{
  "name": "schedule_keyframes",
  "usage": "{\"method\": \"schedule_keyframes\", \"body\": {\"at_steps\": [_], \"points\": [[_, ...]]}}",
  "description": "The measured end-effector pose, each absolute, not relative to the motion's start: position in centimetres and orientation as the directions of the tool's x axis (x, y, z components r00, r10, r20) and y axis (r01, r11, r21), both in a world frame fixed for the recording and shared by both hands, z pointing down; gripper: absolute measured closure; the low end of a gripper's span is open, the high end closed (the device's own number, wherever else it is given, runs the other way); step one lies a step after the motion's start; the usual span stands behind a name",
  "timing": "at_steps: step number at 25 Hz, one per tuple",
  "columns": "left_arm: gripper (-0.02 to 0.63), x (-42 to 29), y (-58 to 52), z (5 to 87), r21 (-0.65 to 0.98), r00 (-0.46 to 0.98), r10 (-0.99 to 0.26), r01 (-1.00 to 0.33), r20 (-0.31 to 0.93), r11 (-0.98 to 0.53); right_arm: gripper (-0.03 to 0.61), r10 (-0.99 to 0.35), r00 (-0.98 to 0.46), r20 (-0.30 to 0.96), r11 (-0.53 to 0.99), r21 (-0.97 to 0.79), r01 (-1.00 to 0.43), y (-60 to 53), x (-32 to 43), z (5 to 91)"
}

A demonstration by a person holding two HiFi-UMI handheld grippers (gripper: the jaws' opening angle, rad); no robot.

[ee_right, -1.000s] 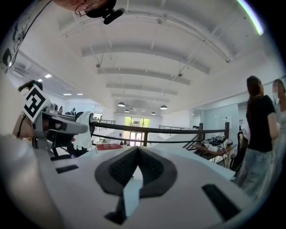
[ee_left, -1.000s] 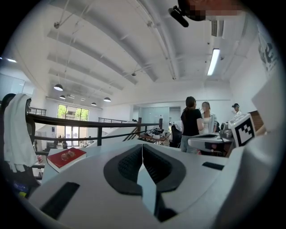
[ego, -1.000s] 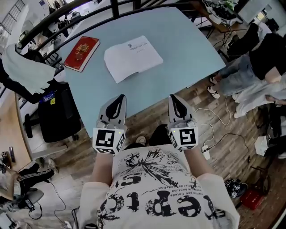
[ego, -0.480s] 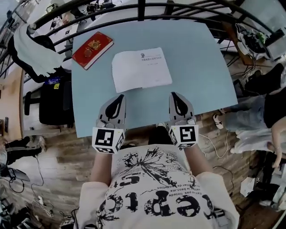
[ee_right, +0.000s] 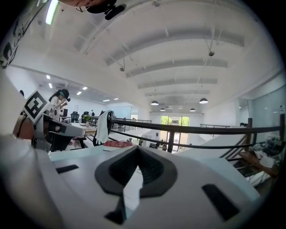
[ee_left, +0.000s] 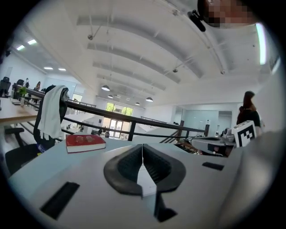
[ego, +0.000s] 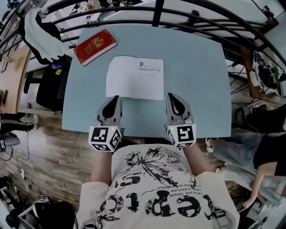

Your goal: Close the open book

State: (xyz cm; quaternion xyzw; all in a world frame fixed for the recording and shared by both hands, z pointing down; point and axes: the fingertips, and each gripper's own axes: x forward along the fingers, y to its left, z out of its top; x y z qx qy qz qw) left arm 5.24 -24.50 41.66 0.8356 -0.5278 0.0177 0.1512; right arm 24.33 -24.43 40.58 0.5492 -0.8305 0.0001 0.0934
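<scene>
Book (ego: 135, 77) lies flat on the pale blue table (ego: 201, 67), which has a smooth matte top and rounded corners. All I can see of it is one plain white rectangle of paper with a short line of dark print near the far edge. The print is way too small to read, and I can't make out a spine or a second page.

Left gripper (ego: 115, 99) and right gripper (ego: 171, 96) are side by side at the book's near edge; from above I can't tell if they touch it. Both claws are closed right up, ribbed black pads meeting at the tips, nothing pinched in either. The bodies are pale grey plastic, each with a cube of black-and-white square markers at the back. Through the slot below the pads, each gripper view only gets a sliver of white page.

Red book (ego: 94, 46) sits closed at the far left corner, with a gold emblem on its cover — detail too blurry. A black metal railing (ego: 156, 13) curves behind the table, and a white cloth (ego: 38, 31) hangs over something dark. The shirt (ego: 156, 192) has black lettering — upside down and partly cut off.
</scene>
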Motion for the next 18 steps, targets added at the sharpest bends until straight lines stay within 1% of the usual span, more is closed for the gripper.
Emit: {"method": "schedule_keyframes", "body": {"at_steps": [6,9,11,13,14,16,18], "points": [[0.594,5.5,-25.4,46.8,0.495,0.382,-0.904,-0.833,0.193,-0.246,0.569,-0.861,-0.464,0.209,0.491,0.098,-0.866,-26.5,24.6,43.0],[0.594,5.1,-25.6,50.0,0.585,0.332,-0.921,-0.795,0.203,-0.158,0.569,-0.833,-0.499,0.239,0.533,0.105,-0.84,-27.3,24.1,44.2],[0.592,4.9,-25.7,52.0,0.664,0.312,-0.929,-0.74,0.197,-0.108,0.569,-0.811,-0.525,0.258,0.565,0.112,-0.818,-27.5,23.6,45.1],[0.59,4.7,-25.8,53.8,0.764,0.305,-0.936,-0.642,0.177,-0.064,0.569,-0.791,-0.547,0.273,0.591,0.111,-0.799,-27.6,23.1,45.8],[0.571,4.6,-25.9,54.6,0.813,0.3,-0.94,-0.58,0.163,-0.044,0.569,-0.783,-0.555,0.28,0.601,0.108,-0.792,-27.7,22.9,46.1],[0.487,4.1,-26.3,56.2,0.891,0.276,-0.951,-0.454,0.136,-0.004,0.569,-0.77,-0.568,0.291,0.616,0.106,-0.781,-27.9,22.6,46.6],[0.458,3.5,-26.7,57.8,0.941,0.237,-0.964,-0.337,0.123,0.037,0.569,-0.763,-0.573,0.299,0.624,0.107,-0.774,-28.1,22.4,47.1]]}}
